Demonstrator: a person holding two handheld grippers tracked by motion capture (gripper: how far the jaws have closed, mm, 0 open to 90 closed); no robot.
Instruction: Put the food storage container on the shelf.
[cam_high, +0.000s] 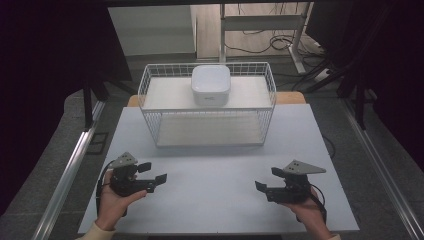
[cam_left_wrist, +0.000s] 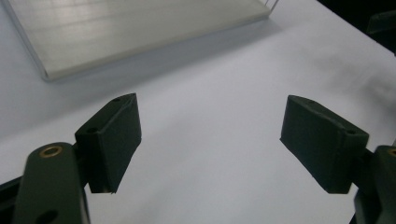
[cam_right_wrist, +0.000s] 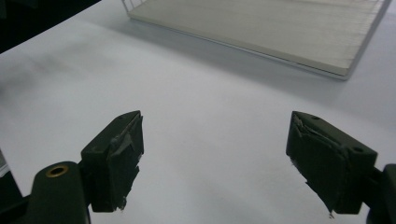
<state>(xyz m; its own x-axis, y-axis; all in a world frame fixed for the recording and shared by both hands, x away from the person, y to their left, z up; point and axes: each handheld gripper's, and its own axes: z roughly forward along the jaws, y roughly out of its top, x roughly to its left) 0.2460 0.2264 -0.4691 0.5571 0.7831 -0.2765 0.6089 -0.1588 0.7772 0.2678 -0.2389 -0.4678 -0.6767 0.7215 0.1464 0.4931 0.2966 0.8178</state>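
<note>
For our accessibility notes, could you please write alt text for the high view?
A white square lidded container sits on the upper shelf of a white wire rack on a pale grey table. Nearer, the left hand-held gripper and right hand-held gripper are open, empty.

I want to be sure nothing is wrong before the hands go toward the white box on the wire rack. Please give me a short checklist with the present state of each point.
1. Left claw open, nothing between its jaws: ok.
2. Right claw open, nothing between its jaws: ok.
3. White box sits upright on the top shelf of the wire rack: ok.
4. Table between both claws and the rack is free of obstacles: ok.
5. Right claw's pads look worn and torn; good grip: not ok.
6. Box lid firmly seated: cannot tell.
</note>
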